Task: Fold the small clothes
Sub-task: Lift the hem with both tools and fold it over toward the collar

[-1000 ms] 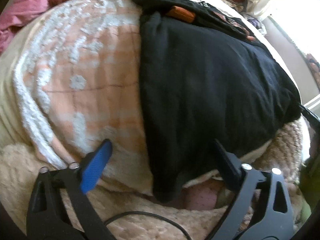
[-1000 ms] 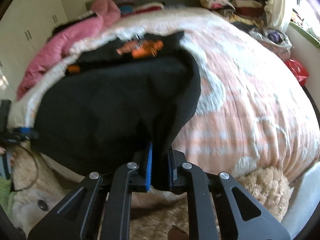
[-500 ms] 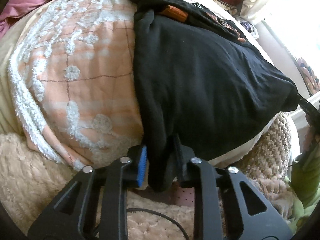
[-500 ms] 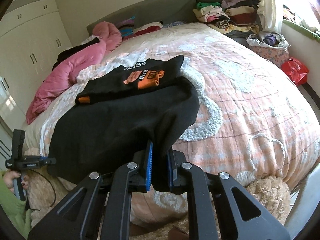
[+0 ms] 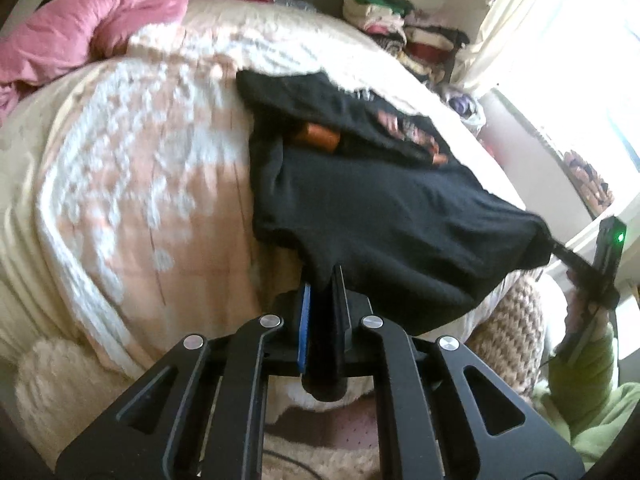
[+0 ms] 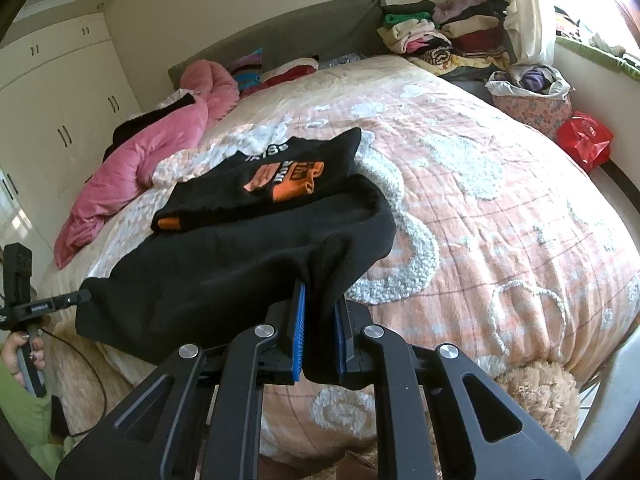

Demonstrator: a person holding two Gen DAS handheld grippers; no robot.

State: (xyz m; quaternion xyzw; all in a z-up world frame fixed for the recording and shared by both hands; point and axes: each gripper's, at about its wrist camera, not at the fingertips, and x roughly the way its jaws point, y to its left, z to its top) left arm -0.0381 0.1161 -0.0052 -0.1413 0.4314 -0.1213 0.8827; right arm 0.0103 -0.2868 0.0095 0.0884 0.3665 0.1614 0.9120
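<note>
Already pinched at both near corners, left gripper having just closed on the black garment, right gripper clamped likewise, near edge lifted off the bed; folding over not yet done.

The right gripper pinched a corner of the black garment (orange print on top) — lifted above the quilt.

Window glare, motion blur, fisheye edges
</note>
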